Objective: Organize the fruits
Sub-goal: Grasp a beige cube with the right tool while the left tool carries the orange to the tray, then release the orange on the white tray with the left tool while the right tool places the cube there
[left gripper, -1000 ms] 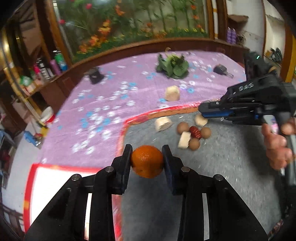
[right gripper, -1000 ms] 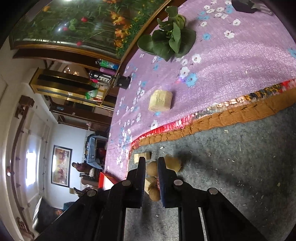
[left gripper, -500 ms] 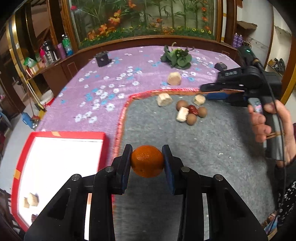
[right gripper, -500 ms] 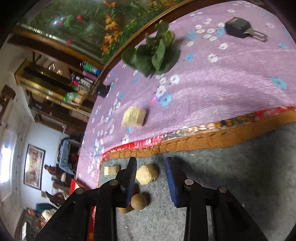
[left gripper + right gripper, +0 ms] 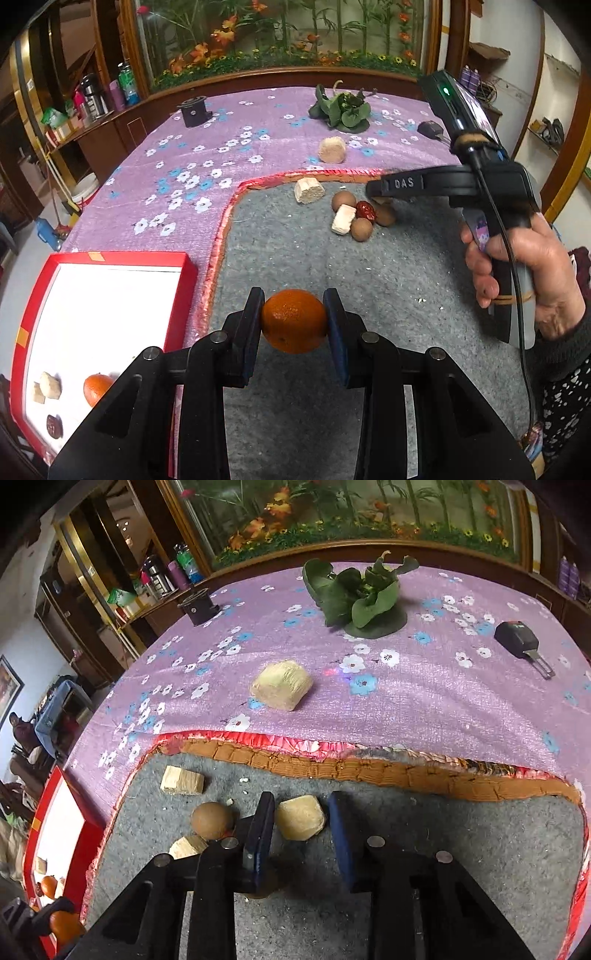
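Orange (image 5: 294, 320) is recorded at lower centre of the left wrist view, clamped between the two pads of the left gripper (image 5: 294, 321) and held above the grey mat (image 5: 388, 295). It is near-round, so no long axis or heading can be stated; a small dark dimple is noted on its lower front.

At lower left of the same view a red tray (image 5: 186, 280) with a white floor is seen. Inside it are noted a second orange (image 5: 96, 387), two pale cubes (image 5: 46, 386) touching each other, and a dark red fruit (image 5: 54, 426), all grouped in the near corner.

In the right wrist view the right gripper (image 5: 301, 827) is seen with its pads spread apart, and a pale yellow block (image 5: 301, 819) lies on the mat between them. Contact with either pad cannot be confirmed. A brown round fruit (image 5: 212, 819) is recorded just left of the left-hand pad, with a tan cube (image 5: 182, 780) farther up-left.

On the purple floral cloth (image 5: 424, 701) above, a wrapped yellow lump (image 5: 281, 685) and a leafy green (image 5: 356, 598) are noted, well apart.
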Tool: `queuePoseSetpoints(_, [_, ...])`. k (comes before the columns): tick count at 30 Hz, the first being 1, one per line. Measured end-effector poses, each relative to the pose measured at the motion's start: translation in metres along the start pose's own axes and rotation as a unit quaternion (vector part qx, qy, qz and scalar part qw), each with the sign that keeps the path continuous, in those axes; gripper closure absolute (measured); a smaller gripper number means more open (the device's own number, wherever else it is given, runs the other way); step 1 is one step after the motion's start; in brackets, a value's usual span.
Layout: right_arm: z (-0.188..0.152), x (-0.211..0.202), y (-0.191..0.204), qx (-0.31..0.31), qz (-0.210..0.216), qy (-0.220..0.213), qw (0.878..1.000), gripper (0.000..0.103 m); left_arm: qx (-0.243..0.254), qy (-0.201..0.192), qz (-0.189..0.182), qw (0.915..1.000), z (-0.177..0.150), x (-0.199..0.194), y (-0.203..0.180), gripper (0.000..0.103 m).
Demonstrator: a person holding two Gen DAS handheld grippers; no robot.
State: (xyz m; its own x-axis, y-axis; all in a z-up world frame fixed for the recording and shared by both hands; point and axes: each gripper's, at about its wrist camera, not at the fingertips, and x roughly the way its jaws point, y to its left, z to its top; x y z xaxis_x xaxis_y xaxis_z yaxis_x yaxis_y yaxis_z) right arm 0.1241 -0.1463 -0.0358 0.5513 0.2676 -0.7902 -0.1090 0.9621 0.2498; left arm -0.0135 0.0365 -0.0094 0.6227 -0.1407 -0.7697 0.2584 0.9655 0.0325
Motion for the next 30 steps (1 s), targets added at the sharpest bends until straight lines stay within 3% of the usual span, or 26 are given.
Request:
queuePoseSetpoints(5, [0.001, -0.009, -0.005, 0.016, 0.004, -0.015, 1.0, 0.076, -0.029, -0.014, 0.008, 0.9994, -0.002, -0.014, 0.018, 0.071])
queuePoseSetpoints(8, [0.0, -0.026, -0.009, 0.035, 0.034, -0.047, 0.998, 0.076, -0.05, -0.026, 0.019, 0.9982, -0.007, -0.028, 0.034, 0.071])
queuePoseSetpoints(13, [-0.005, -0.052, 0.004, 0.053, 0.141, -0.085, 0.985, 0.076, -0.085, -0.049, 0.058, 0.9935, -0.022, -0.059, 0.074, 0.071])
queuePoseSetpoints(19, [-0.03, -0.056, 0.078, -0.022, 0.283, -0.053, 0.957, 0.076, -0.118, -0.055, 0.144, 0.9809, -0.053, -0.09, 0.139, 0.071])
queuePoseSetpoints(25, [-0.065, -0.05, 0.184, -0.137, 0.306, -0.002, 0.942, 0.076, -0.149, -0.016, 0.167, 0.9746, -0.091, -0.08, 0.178, 0.071])
queuePoseSetpoints(30, [-0.098, -0.031, 0.247, -0.208, 0.27, 0.02, 0.94, 0.076, -0.142, -0.002, 0.159, 0.9771, -0.1, -0.07, 0.176, 0.07])
